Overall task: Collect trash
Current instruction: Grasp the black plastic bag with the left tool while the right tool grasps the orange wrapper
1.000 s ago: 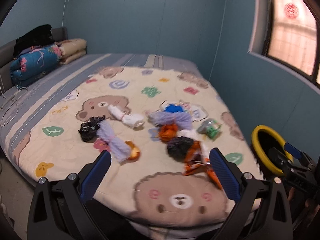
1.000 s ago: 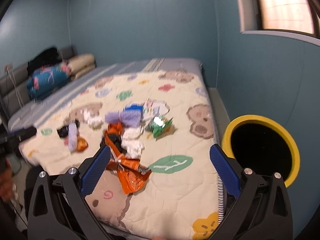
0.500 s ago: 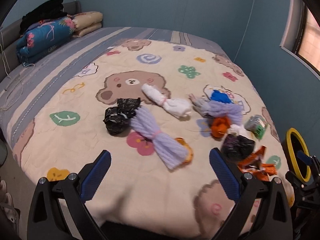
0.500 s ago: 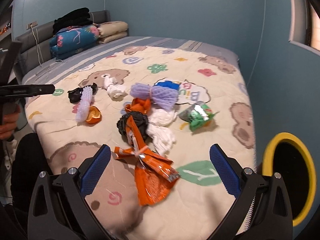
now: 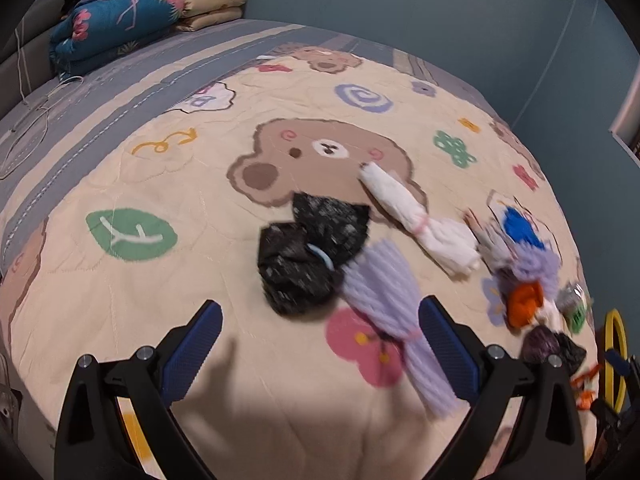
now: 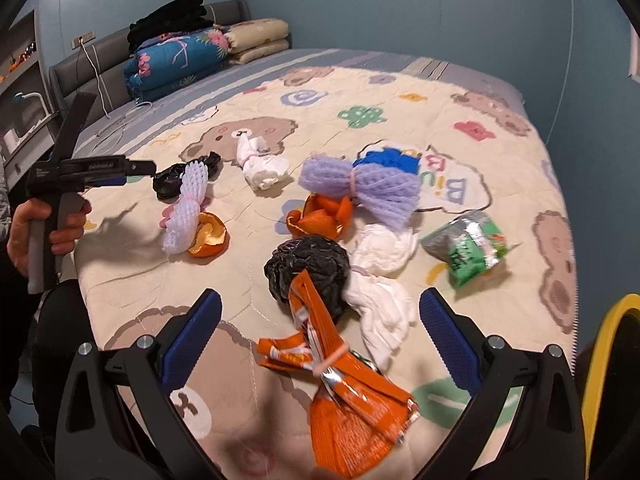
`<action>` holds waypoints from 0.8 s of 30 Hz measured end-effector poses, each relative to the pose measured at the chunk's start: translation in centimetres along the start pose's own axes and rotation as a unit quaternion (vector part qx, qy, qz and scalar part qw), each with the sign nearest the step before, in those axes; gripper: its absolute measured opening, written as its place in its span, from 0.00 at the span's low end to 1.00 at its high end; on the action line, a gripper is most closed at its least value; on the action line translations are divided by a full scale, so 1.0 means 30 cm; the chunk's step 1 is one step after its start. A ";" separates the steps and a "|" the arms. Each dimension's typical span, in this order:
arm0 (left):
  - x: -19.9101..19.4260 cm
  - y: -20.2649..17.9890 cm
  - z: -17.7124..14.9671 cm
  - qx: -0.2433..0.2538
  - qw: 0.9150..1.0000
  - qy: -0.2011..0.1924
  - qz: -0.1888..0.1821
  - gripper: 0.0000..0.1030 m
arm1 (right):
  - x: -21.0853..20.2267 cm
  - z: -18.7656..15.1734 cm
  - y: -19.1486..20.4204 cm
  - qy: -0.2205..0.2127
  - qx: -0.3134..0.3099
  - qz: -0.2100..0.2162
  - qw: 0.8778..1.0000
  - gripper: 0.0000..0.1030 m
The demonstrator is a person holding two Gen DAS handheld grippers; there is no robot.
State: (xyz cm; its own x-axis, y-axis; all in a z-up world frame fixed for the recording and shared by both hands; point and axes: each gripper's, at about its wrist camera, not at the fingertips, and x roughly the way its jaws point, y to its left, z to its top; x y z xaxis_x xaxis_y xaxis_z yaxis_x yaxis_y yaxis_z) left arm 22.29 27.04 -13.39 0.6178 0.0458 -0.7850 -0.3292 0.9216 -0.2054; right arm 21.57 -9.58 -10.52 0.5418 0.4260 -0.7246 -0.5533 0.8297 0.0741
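Observation:
Trash lies scattered on the bear-print quilt [image 5: 160, 184]. My left gripper [image 5: 320, 340] is open and empty, hovering just short of a crumpled black bag [image 5: 308, 252] and a lilac foam net [image 5: 392, 312]. A white wad [image 5: 420, 220] lies beyond them. My right gripper [image 6: 320, 332] is open and empty over an orange snack wrapper [image 6: 344, 392] and another black bag [image 6: 312, 272]. A white tissue [image 6: 384, 280], a green packet [image 6: 468, 248], orange peel [image 6: 320, 216] and a purple net [image 6: 360, 188] lie ahead. The left gripper [image 6: 136, 170] shows at the left of the right wrist view.
A yellow-rimmed black bin [image 6: 612, 380] stands beside the bed at the right; it also shows in the left wrist view [image 5: 614, 360]. Folded blankets [image 6: 180, 56] are stacked at the headboard. Blue walls [image 6: 400, 0] enclose the bed.
Both grippers have moved in lower and closer over the quilt. The left one now faces the black bag and lilac net, the right one the orange wrapper. Both stay open.

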 end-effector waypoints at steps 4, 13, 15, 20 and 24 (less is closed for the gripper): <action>0.043 0.026 0.043 0.001 1.000 -0.004 0.011 0.92 | 0.056 0.024 0.003 0.014 -0.001 0.002 1.000 0.92; 0.152 0.074 0.079 -0.012 0.999 0.028 -0.019 0.91 | 0.110 -0.035 -0.040 0.061 0.020 0.000 0.998 0.92; 0.160 0.064 0.077 -0.005 0.999 0.033 -0.030 0.89 | 0.112 -0.048 -0.047 0.064 0.023 0.002 0.998 0.90; 0.221 0.057 0.074 0.008 0.997 0.071 -0.022 0.67 | 0.124 -0.062 -0.057 0.065 0.023 0.001 0.998 0.75; 0.264 0.079 0.066 -0.011 0.995 0.096 -0.023 0.53 | 0.127 -0.076 -0.061 0.070 0.021 0.014 0.997 0.62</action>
State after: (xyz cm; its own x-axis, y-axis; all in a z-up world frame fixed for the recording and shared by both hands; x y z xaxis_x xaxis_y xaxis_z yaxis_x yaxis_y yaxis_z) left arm 27.81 30.34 -18.94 0.4864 -0.0727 -0.8707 -0.3202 0.9124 -0.2550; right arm 23.22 -10.29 -14.98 0.4317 0.3977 -0.8096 -0.5391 0.8334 0.1220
